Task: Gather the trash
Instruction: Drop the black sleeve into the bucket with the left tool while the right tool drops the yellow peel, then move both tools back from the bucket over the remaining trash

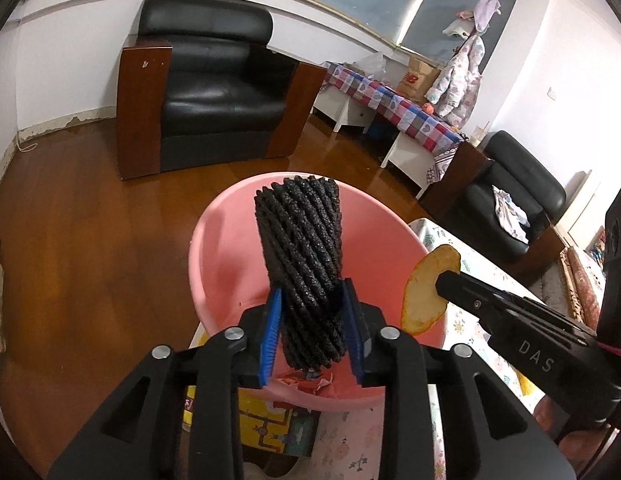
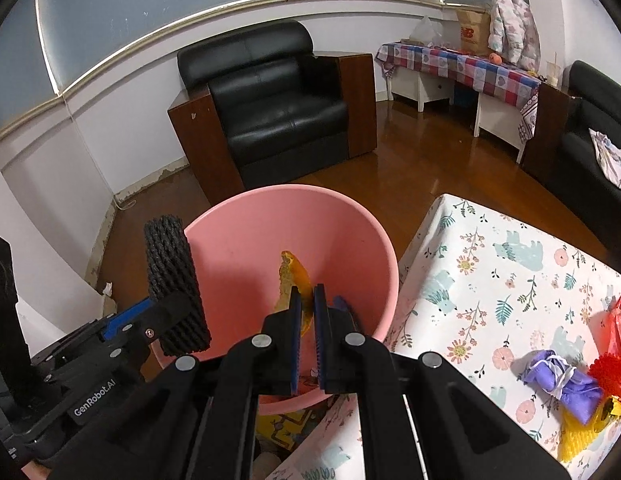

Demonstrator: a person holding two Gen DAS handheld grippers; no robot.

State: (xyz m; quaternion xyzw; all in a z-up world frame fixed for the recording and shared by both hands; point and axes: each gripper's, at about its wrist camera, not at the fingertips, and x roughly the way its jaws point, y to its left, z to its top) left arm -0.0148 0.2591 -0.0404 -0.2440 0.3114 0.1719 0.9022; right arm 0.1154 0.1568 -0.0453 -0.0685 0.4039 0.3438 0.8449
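In the left wrist view, nearest the lens, the left gripper (image 1: 312, 332) has its blue-padded jaws partly apart around the lower end of a black knobbly roll (image 1: 302, 268), which stands almost upright between them, its long axis running away from the jaws and up over the pink bin (image 1: 226, 256). Whether the pads press on it I cannot tell. The bin's mouth lies directly below and ahead, so a release should drop the roll in. To the right, the right gripper (image 1: 442, 280) pinches a yellow peel (image 1: 428, 292) over the bin's near-right rim. In the right wrist view, the right gripper (image 2: 306, 320) has its jaws together on the peel (image 2: 294, 276), which sticks forward and up above the bin's (image 2: 350, 248) hollow. The roll (image 2: 172, 280) hangs at the bin's left rim. More scraps (image 2: 566, 384) sit near the right edge of the floral surface (image 2: 490, 280).
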